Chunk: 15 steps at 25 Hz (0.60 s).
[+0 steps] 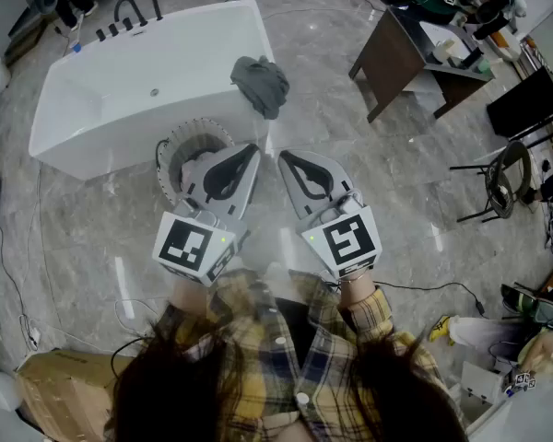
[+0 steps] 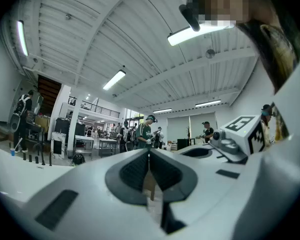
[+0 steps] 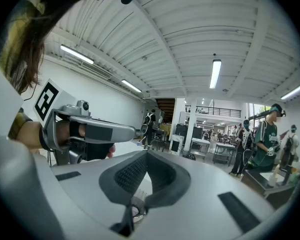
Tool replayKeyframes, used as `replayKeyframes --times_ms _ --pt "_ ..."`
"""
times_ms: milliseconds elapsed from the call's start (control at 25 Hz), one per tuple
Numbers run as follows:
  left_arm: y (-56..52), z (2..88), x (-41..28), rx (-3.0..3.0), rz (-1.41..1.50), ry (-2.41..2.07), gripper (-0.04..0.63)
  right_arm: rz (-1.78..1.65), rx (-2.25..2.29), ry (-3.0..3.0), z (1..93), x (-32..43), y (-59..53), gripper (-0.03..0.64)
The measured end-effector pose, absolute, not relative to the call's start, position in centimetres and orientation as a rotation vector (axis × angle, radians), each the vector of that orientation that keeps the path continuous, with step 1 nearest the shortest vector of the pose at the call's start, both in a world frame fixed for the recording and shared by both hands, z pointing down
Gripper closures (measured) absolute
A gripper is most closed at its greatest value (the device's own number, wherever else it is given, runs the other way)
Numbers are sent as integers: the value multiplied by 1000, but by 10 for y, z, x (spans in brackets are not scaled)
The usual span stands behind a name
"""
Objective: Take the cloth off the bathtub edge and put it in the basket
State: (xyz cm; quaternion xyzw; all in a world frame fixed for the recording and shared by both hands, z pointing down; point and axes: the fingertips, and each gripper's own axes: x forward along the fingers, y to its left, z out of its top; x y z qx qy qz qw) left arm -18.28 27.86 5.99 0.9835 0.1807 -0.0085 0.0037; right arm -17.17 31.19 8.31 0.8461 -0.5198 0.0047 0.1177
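Head view, cloth (image 1: 261,84) on bathtub edge (image 1: 264,35), beyond left tool (image 1: 252,149), right tool (image 1: 282,157)

Large workshop hall, ribbed ceiling (image 3: 160,39), strip lights (image 3: 215,74), workbenches (image 2: 107,142), mezzanine railing (image 3: 215,111)

Marble floor (image 1: 369,201); dark desk (image 1: 392,53) (right)

Held side by side in front of torso: L gripper (image 1: 252,150) and R gripper (image 1: 283,157), both approx. level, pointing fwd. Tips angled inward, nearly meeting but apart. Jaws of both pressed together, nothing between them. Wrists close behind marker cubes; forearms in plaid sleeves (image 1: 370,308), elbows drawn in near body.
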Motion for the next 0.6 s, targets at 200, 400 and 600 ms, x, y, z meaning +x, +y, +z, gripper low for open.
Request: replayKeyframes --times_ms 200,400,600 --pt "293 61 -180 3099 -8 561 572 15 2485 -1533 83 -169 325 601" --pt "307 65 -187 3106 8 522 572 30 2493 -1546 87 -174 343 601" --pt "321 73 -200 3128 38 492 572 54 2487 -1542 106 -182 362 601"
